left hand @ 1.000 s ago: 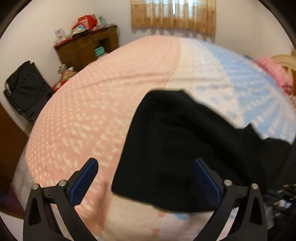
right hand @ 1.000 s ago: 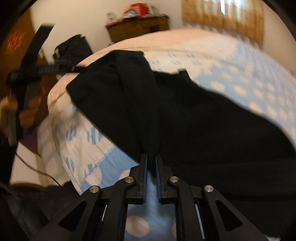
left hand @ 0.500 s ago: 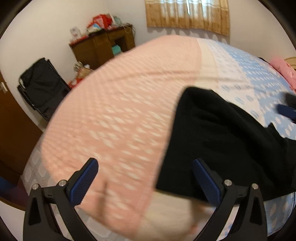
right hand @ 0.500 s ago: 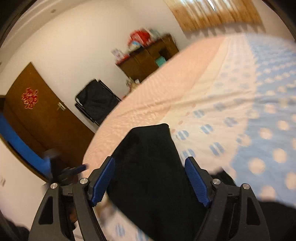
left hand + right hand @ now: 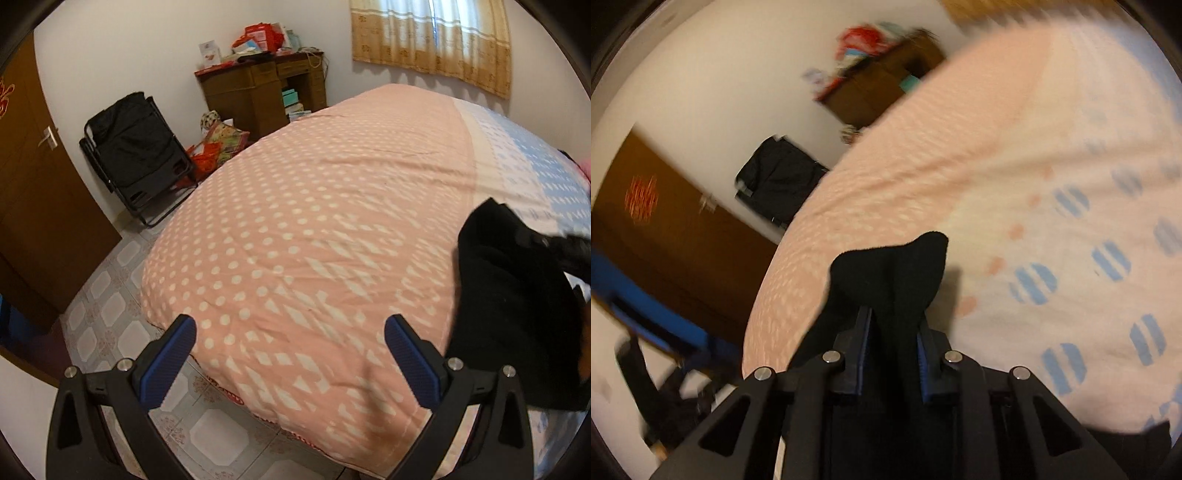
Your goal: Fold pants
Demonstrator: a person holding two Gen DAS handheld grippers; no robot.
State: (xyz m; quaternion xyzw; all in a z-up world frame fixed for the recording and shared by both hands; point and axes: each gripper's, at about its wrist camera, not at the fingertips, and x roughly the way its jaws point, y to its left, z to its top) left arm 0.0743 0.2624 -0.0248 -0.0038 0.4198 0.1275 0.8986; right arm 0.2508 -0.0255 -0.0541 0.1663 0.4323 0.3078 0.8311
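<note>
The pants [image 5: 890, 280] are black and thick, bunched into a fold that sticks up past the right gripper [image 5: 892, 332], whose jaws have just been closing and now pinch the cloth. The left gripper [image 5: 290, 354] stands wide open and empty over the bed [image 5: 314, 206], pants well to its right.

The right gripper [image 5: 894, 325], wide apart half a second ago, has just been closing and now pinches a bunched fold of the black fabric pants [image 5: 890, 273]. In the left wrist view the pants [image 5: 513, 295] slide from centre frame to the right edge, apparently clear of the open left gripper [image 5: 288, 347].
</note>
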